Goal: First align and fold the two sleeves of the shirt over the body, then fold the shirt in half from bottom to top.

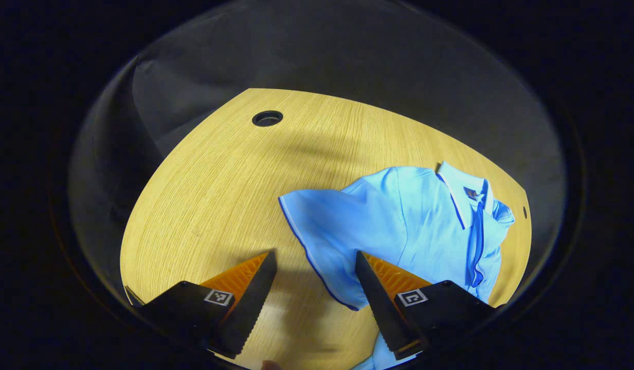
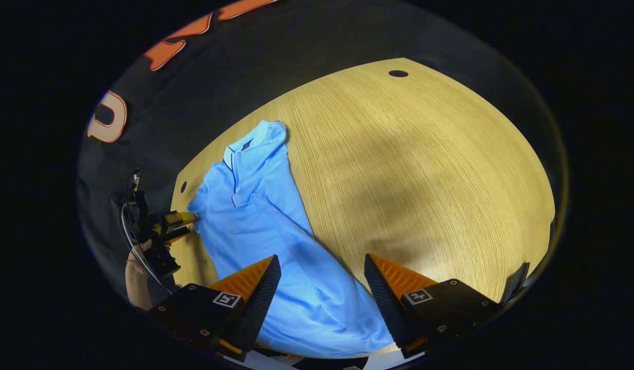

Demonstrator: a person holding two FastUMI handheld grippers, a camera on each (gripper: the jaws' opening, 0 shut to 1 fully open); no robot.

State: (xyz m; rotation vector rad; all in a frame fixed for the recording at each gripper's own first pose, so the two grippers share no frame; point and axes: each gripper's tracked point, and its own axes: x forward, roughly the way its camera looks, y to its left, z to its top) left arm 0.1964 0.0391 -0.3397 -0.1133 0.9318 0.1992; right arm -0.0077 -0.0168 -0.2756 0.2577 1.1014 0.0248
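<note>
A light blue polo shirt (image 1: 414,221) lies face up on the wooden table (image 1: 203,205), collar (image 1: 463,192) toward the far right. One sleeve (image 1: 322,226) with dark trim spreads out to the left. My left gripper (image 1: 314,254) is open just over that sleeve's edge, nothing between its fingers. In the right gripper view the shirt (image 2: 265,221) runs from the collar (image 2: 255,139) down to the hem, with a straight right side. My right gripper (image 2: 322,258) is open above the lower body. The left gripper (image 2: 175,226), held by a hand (image 2: 137,282), sits at the shirt's left shoulder.
A round cable hole (image 1: 267,118) is cut in the table far from the shirt; it also appears as the hole (image 2: 398,73) at the far edge. A smaller hole (image 2: 183,186) lies near the shirt's shoulder. Bare wood (image 2: 424,180) spreads right of the shirt.
</note>
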